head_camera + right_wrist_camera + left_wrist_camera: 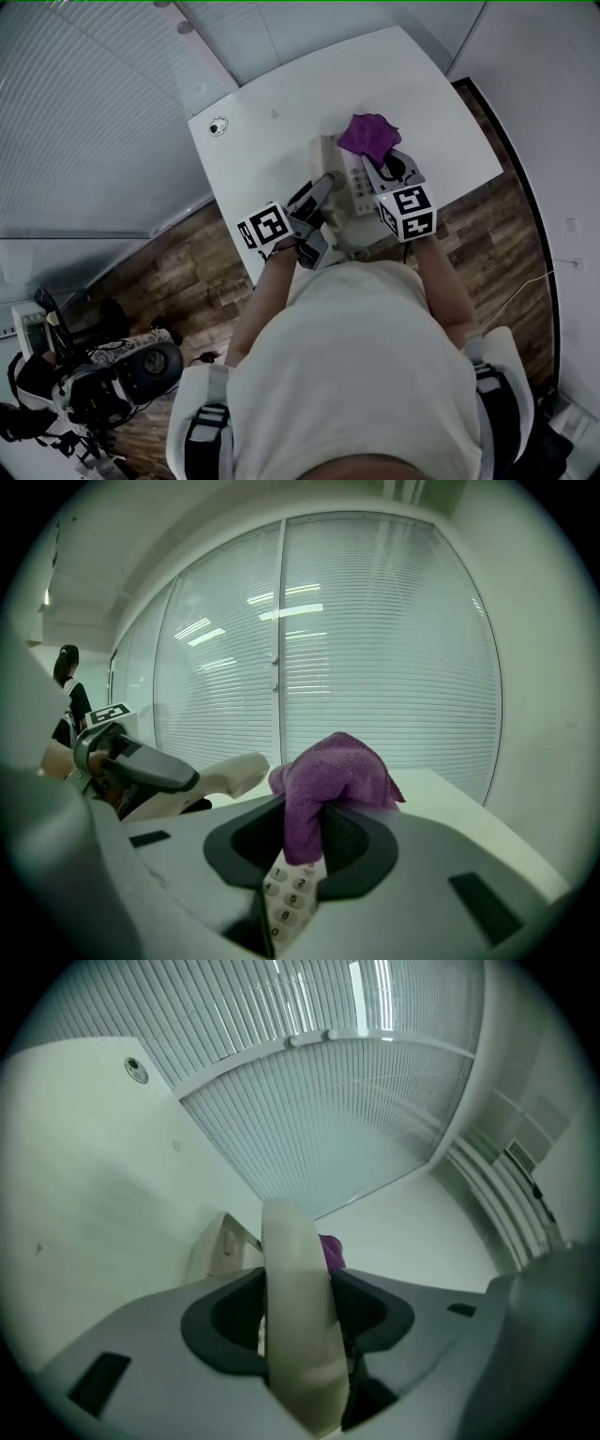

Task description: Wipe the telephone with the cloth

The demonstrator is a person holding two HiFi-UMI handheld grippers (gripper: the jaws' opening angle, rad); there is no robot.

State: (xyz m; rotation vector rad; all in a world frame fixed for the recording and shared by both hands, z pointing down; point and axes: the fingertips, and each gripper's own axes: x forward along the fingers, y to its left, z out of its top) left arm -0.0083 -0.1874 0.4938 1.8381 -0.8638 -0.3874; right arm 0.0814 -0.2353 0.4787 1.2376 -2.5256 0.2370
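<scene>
The left gripper clasps the handset above the phone; the right gripper pinches the cloth over the keypad.

Purple cloth, cream telephone, plain white tabletop; the floor shows streaked brown wood-grain planks, and pale blinds carry fine horizontal stripes.
</scene>
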